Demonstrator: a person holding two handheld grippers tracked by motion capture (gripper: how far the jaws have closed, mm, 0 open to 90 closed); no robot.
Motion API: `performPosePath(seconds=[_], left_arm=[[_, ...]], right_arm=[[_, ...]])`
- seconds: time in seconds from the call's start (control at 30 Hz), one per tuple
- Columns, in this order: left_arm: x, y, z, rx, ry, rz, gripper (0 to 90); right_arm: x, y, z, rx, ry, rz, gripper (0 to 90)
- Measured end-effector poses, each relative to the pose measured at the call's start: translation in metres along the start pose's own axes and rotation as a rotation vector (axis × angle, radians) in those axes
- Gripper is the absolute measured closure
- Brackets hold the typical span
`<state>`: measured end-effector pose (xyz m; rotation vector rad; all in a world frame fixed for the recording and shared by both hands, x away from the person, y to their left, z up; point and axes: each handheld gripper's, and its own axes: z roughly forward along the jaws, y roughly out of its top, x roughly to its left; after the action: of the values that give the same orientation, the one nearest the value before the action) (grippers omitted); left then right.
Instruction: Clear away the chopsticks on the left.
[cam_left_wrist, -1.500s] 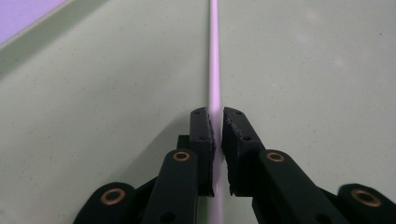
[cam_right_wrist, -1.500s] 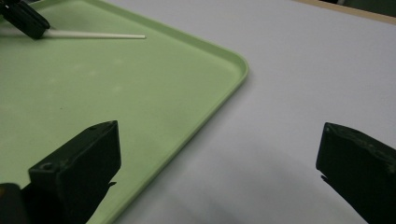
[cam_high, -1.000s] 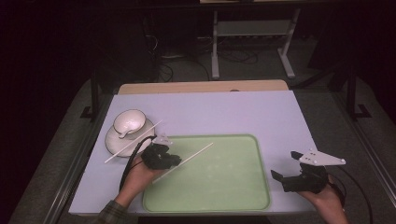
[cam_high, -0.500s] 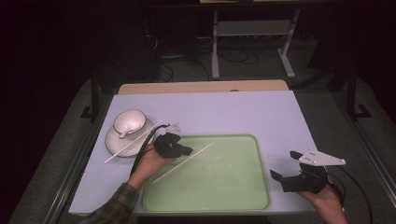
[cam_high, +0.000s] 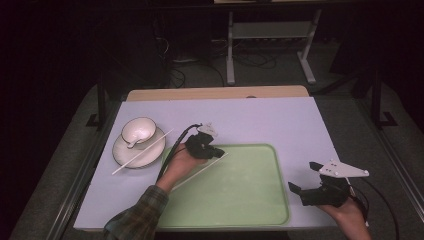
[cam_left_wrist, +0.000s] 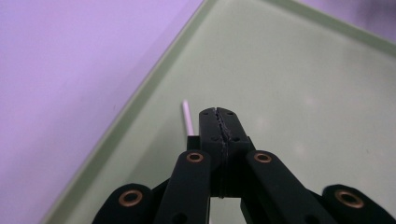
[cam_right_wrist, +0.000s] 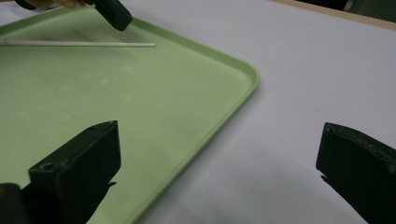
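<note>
Two chopsticks: one (cam_high: 200, 171) clamped in the left gripper (cam_high: 218, 151), over the green tray's (cam_high: 260, 210) far-left corner, tip poking out beside the closed jaws (cam_left_wrist: 187, 116). Other chopstick (cam_high: 142, 151) lies across the saucer (cam_high: 125, 155) with the bowl (cam_high: 138, 131), near the table's (cam_high: 280, 120) left edge. Right gripper (cam_high: 300, 182) sits with jaws apart, empty, off the tray's right edge.

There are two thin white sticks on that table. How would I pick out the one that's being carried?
Start at the green tray in the middle of the table. Over its near-left part the left hand-held gripper is shut on a chopstick that slants down toward the person's sleeve. The other chopstick lies untouched across the saucer holding the bowl, left of the tray.
</note>
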<state>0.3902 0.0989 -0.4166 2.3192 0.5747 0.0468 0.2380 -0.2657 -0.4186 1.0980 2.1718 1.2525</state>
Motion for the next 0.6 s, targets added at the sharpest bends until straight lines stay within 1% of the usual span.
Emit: performPosePath(seconds=[0.03,0.1,0.13,0.17,0.2,0.23,0.27,0.3,0.33,0.4,0.43,0.53,0.6], left_arm=[[0.001,0.007,0.008,0.02,-0.008,0.014,90.0],[0.002,0.012,0.016,0.033,0.001,0.014,90.0],[0.002,0.012,0.016,0.033,0.001,0.014,90.0],[0.003,0.015,0.023,0.033,-0.018,0.009,90.0],[0.003,0.015,0.023,0.033,-0.018,0.009,90.0],[0.002,0.018,0.029,0.045,-0.018,0.012,90.0],[0.002,0.018,0.029,0.045,-0.018,0.012,90.0],[0.001,0.019,0.033,0.043,-0.01,0.007,90.0],[0.001,0.02,0.035,0.048,-0.006,0.012,90.0],[0.002,0.019,0.038,0.044,-0.006,0.0,90.0],[0.003,0.019,0.039,0.048,-0.004,0.001,90.0],[0.004,0.018,0.04,0.046,-0.003,-0.01,90.0],[0.005,0.017,0.041,0.053,0.007,-0.015,90.0]], right_arm=[[0.0,0.0,0.0,-0.004,0.0,0.002,0.0],[-0.001,0.0,-0.001,-0.004,-0.002,0.005,0.0],[-0.001,0.0,-0.001,-0.004,-0.002,0.005,0.0],[-0.001,0.0,-0.001,-0.006,-0.001,0.006,0.0],[-0.001,0.0,-0.001,-0.006,-0.001,0.006,0.0],[-0.002,0.0,-0.002,-0.007,-0.004,0.007,0.0],[-0.002,0.0,-0.002,-0.007,-0.004,0.007,0.0],[-0.002,0.0,-0.002,-0.008,-0.003,0.009,0.0],[-0.002,0.0,-0.002,-0.009,-0.004,0.009,0.0],[-0.003,0.0,-0.003,-0.012,-0.005,0.01,0.0],[-0.003,0.0,-0.003,-0.014,-0.006,0.01,0.0],[-0.003,0.0,-0.003,-0.013,-0.007,0.01,0.0],[-0.003,0.0,-0.003,-0.013,-0.006,0.009,0.0]])
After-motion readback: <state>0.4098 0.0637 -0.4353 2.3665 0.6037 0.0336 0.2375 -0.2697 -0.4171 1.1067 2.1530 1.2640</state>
